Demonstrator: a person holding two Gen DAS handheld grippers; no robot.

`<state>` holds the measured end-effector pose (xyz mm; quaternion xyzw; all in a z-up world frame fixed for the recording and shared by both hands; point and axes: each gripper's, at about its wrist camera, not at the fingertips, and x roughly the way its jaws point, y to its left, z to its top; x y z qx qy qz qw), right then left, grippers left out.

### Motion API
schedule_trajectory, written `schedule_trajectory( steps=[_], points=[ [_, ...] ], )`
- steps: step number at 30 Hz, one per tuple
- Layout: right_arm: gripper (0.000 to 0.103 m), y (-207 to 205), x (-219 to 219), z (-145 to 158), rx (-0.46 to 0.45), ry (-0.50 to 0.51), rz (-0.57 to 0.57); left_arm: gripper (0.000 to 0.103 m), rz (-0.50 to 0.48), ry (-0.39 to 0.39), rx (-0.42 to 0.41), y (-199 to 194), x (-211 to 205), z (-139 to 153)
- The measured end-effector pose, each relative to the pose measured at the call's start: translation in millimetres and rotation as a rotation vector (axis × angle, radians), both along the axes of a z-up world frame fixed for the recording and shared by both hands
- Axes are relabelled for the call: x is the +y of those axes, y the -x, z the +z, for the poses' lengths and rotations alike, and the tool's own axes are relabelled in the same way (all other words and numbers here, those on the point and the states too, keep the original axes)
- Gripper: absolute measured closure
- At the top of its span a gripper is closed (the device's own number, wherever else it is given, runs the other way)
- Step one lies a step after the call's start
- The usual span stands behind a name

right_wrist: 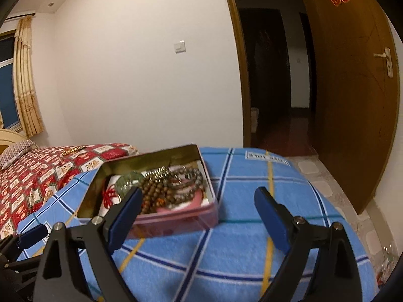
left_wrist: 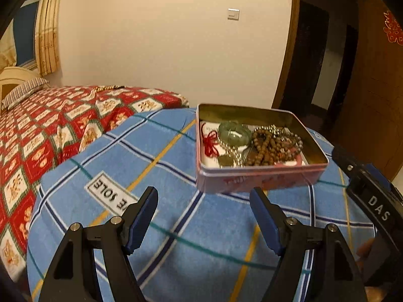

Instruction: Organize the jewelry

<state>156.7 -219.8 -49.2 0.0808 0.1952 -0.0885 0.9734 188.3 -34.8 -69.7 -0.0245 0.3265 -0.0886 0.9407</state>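
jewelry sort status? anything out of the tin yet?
Done: nothing visibly sorted out. The pink tin holds the green bangle, wooden beads and red cord in one pile. In hand: nothing; left gripper and right gripper are open. Left: all of it.

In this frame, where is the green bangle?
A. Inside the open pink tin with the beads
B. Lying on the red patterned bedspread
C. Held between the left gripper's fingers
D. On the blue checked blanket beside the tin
A: the green bangle lies inside the open pink tin, next to the brown wooden beads; both grippers are empty.
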Motion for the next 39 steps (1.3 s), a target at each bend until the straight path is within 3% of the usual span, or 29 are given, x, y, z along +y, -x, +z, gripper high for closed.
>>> schedule_trajectory(
  steps=[14, 24, 39],
  points=[
    [0.011, 35, -1, 1, 0.079, 0.022, -0.024, 0.028, 0.007, -0.073, 0.018, 27, -3, 4],
    [0.007, 61, 13, 18, 0.053, 0.064, 0.000, 0.028, 0.028, -0.107, 0.027, 41, 3, 8],
    [0.007, 76, 29, 37, 0.013, 0.072, 0.037, 0.028, 0.110, -0.081, -0.129, 82, 39, 66]
  ],
)
